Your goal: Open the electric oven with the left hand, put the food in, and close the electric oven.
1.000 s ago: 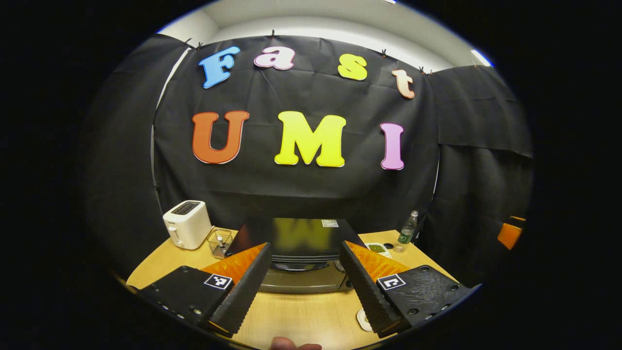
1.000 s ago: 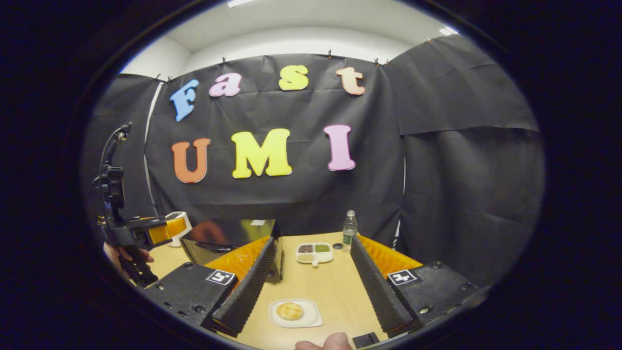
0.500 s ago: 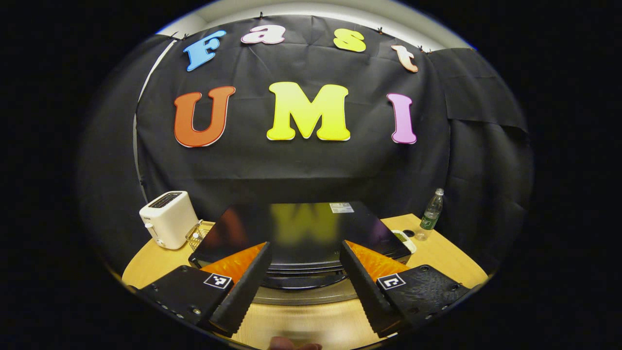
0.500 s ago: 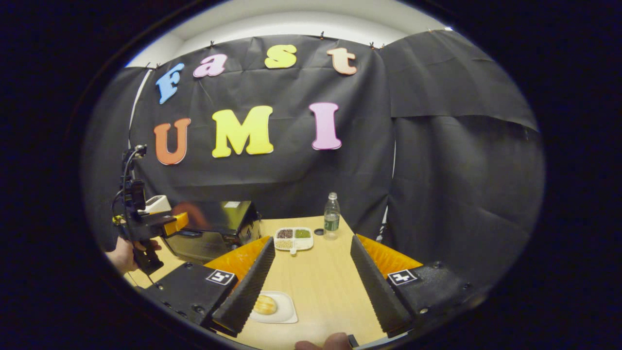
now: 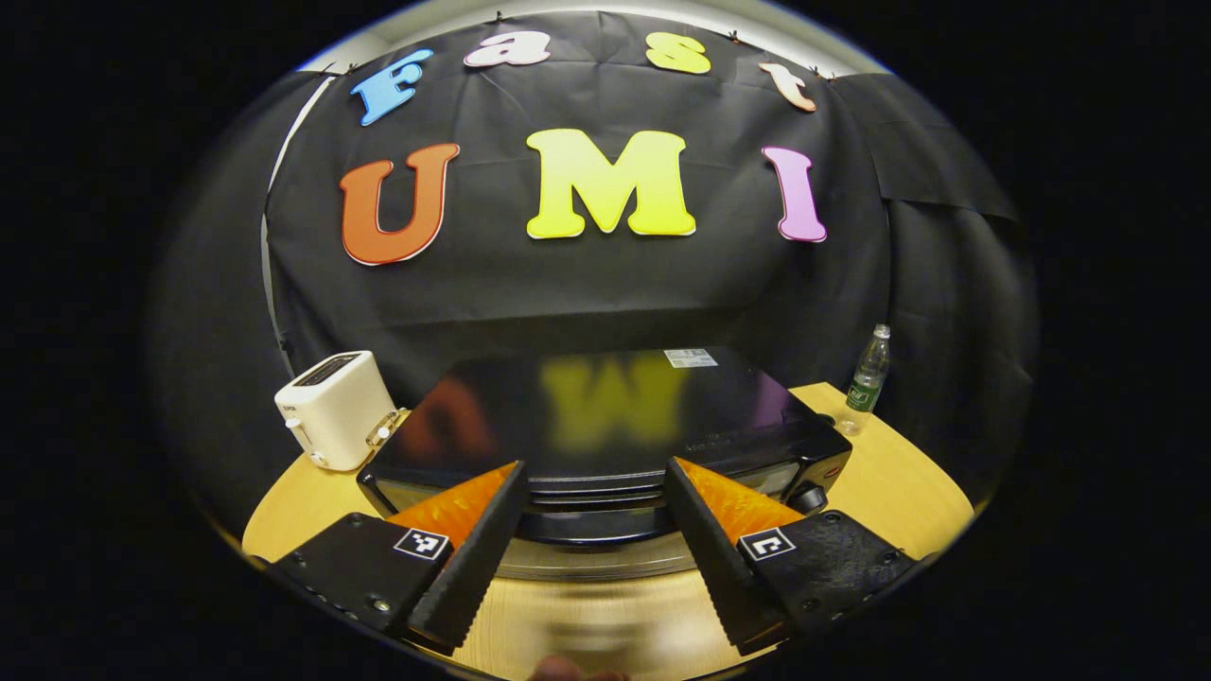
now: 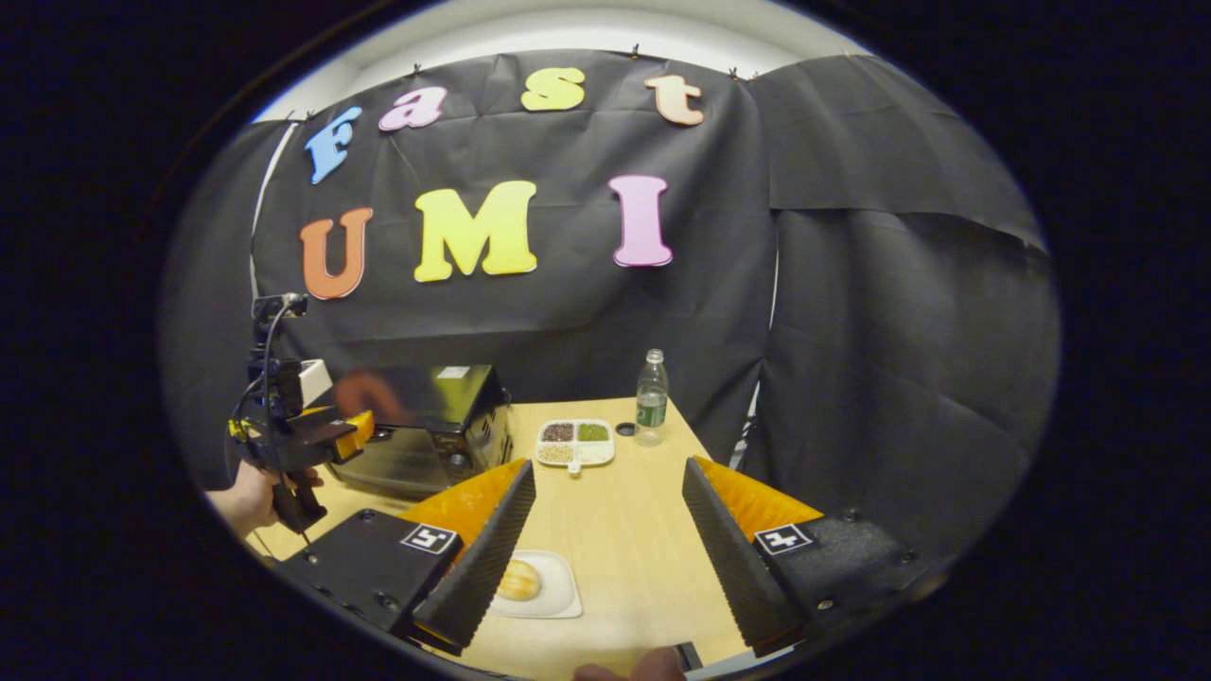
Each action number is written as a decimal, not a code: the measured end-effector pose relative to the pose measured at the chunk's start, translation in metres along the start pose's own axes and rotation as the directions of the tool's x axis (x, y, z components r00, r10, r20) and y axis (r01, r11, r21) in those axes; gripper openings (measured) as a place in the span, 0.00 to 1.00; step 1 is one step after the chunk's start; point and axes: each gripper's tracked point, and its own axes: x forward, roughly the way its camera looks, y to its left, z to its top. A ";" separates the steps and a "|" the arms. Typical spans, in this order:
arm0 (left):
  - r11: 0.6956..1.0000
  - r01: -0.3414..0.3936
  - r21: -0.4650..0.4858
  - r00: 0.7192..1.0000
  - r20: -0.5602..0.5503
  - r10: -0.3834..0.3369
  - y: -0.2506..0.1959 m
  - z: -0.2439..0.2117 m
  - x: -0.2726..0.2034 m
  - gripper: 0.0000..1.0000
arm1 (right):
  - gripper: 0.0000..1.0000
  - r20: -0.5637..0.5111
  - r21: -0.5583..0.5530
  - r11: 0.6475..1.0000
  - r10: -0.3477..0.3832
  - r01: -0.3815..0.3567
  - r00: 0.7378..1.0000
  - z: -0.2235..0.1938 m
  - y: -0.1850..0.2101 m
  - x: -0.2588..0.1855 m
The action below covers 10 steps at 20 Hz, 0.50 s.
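Left claw: we see its fingers apart, empty, just before the oven front.
Right claw: fingers apart, empty, above the desk.
Food: bun on a white plate, near, right of the oven.
Surroundings: toaster left of the oven; bottle and divided tray at far right.
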 end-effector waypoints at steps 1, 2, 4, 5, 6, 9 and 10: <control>1.000 0.007 -0.002 1.000 0.003 -0.007 -0.001 -0.001 -0.002 0.96 | 0.99 0.004 0.001 1.000 -0.005 0.005 1.000 0.001 0.000 -0.003; 1.000 0.013 0.006 1.000 -0.009 -0.013 -0.002 -0.003 -0.005 0.97 | 0.99 0.010 0.004 1.000 -0.009 0.009 1.000 0.001 0.000 -0.007; 1.000 0.015 0.026 1.000 -0.024 -0.015 -0.003 -0.008 -0.015 0.97 | 0.99 0.017 0.012 1.000 -0.014 0.014 1.000 0.001 0.001 -0.015; 0.999 0.020 0.027 0.999 -0.035 -0.019 -0.004 -0.012 -0.022 0.88 | 0.99 0.019 0.013 1.000 -0.016 0.015 1.000 0.001 0.002 -0.019; 0.999 0.027 0.029 0.999 -0.048 -0.026 -0.004 -0.017 -0.029 1.00 | 0.99 0.023 0.012 1.000 -0.019 0.019 1.000 0.000 0.002 -0.022; 0.999 0.048 0.027 0.994 -0.098 -0.045 -0.006 -0.035 -0.053 0.92 | 0.99 0.040 0.016 1.000 -0.020 0.019 0.999 0.003 0.006 -0.037; 0.998 0.053 0.021 0.992 -0.117 -0.050 -0.006 -0.043 -0.061 0.99 | 0.99 0.042 0.018 1.000 -0.017 0.017 0.999 0.001 0.009 -0.040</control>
